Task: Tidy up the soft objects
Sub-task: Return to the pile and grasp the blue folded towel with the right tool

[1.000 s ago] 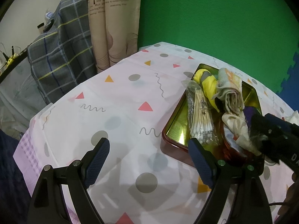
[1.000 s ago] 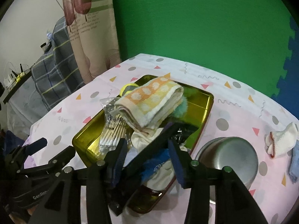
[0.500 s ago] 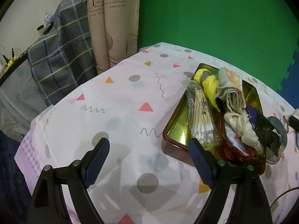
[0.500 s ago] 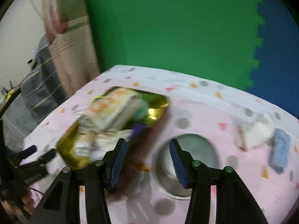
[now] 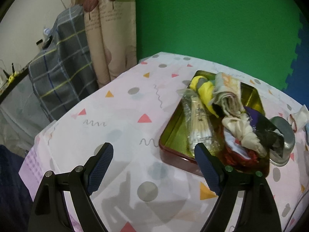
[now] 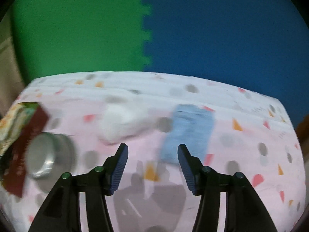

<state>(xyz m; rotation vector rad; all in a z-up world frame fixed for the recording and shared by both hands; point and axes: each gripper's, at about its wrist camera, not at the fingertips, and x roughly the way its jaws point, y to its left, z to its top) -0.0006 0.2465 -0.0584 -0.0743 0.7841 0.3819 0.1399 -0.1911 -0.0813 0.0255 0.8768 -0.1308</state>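
A gold tin (image 5: 173, 137) with red walls sits on the patterned table, filled with a rolled towel (image 5: 227, 94), a yellow cloth (image 5: 204, 90), a cream knotted cloth (image 5: 243, 133) and a cotton swab pack (image 5: 199, 125). My left gripper (image 5: 154, 158) is open and empty, hovering over the table to the left of the tin's near corner. My right gripper (image 6: 152, 154) is open and empty above the table. Beyond it, blurred, lie a white sock (image 6: 121, 121) and a light blue cloth (image 6: 187, 131). The tin's edge shows at the left (image 6: 25, 135).
A steel bowl stands upside down right of the tin (image 5: 283, 141) and shows in the right wrist view (image 6: 48, 154). A plaid-covered object (image 5: 61, 73) and a curtain (image 5: 108, 38) stand beyond the table's left edge. Green and blue foam wall behind.
My right gripper left the tin and swung right, now facing the white sock and blue cloth; its view is motion-blurred. The left gripper has barely moved.
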